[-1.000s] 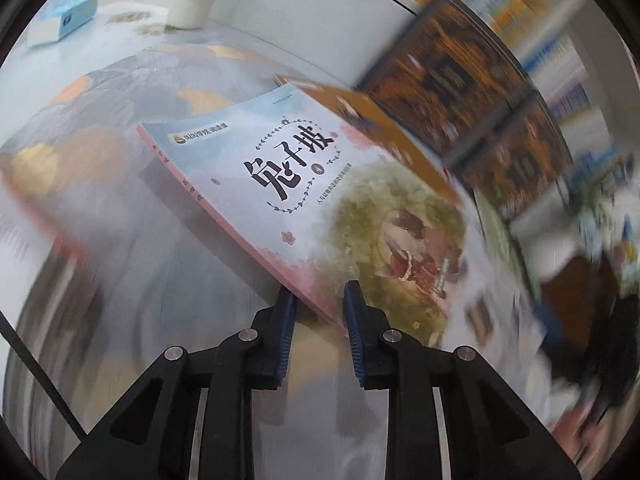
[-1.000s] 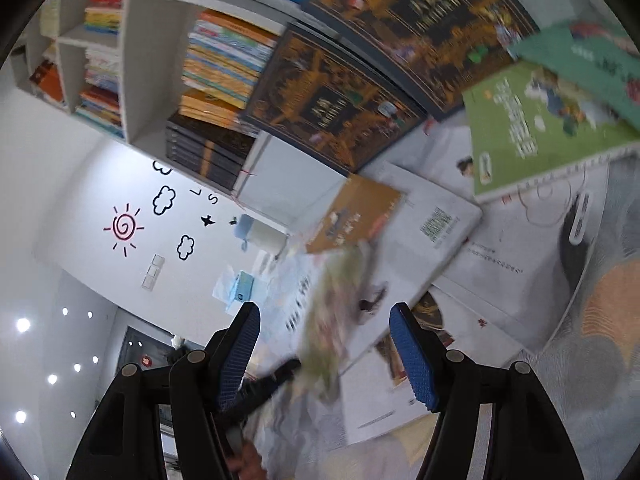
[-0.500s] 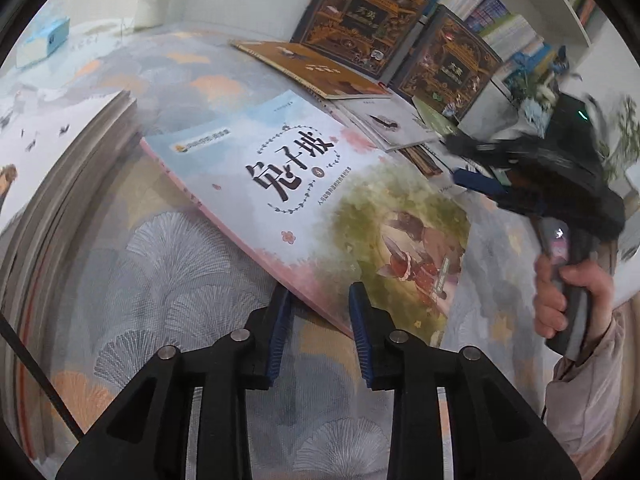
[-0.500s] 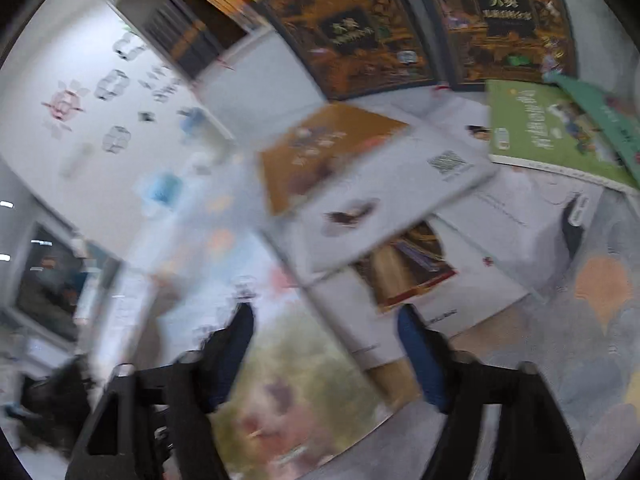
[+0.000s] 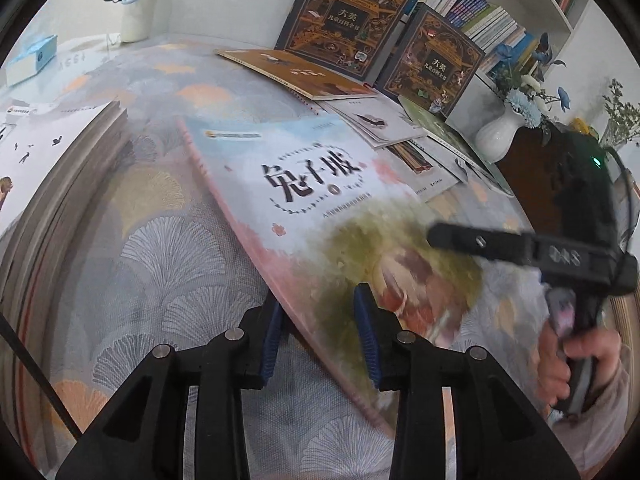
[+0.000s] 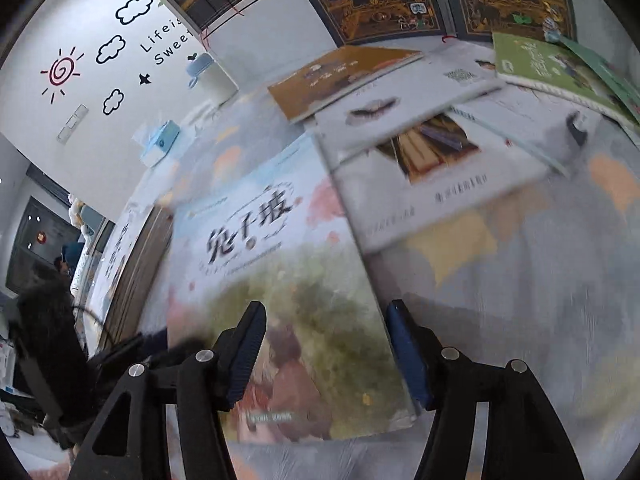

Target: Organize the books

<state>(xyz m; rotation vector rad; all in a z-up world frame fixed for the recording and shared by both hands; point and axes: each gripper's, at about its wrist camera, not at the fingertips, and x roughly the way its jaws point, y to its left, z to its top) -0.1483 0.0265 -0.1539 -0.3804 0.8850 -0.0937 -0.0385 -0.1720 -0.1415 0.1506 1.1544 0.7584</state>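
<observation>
The left gripper [image 5: 320,336] straddles the pink spine edge of a thin glossy book [image 5: 320,200] lying tilted on the fan-patterned cloth [image 5: 168,264]; its blue ribbed pads have just been opening and stand off the cover. The right gripper [image 6: 326,350] hovers over the book's lower corner, jaws wide and empty. Beyond lie flat paperbacks [image 5: 296,70], a thick stack [image 5: 52,168] to the left, and two dark ornate volumes [image 5: 344,20] leaning upright.
</observation>
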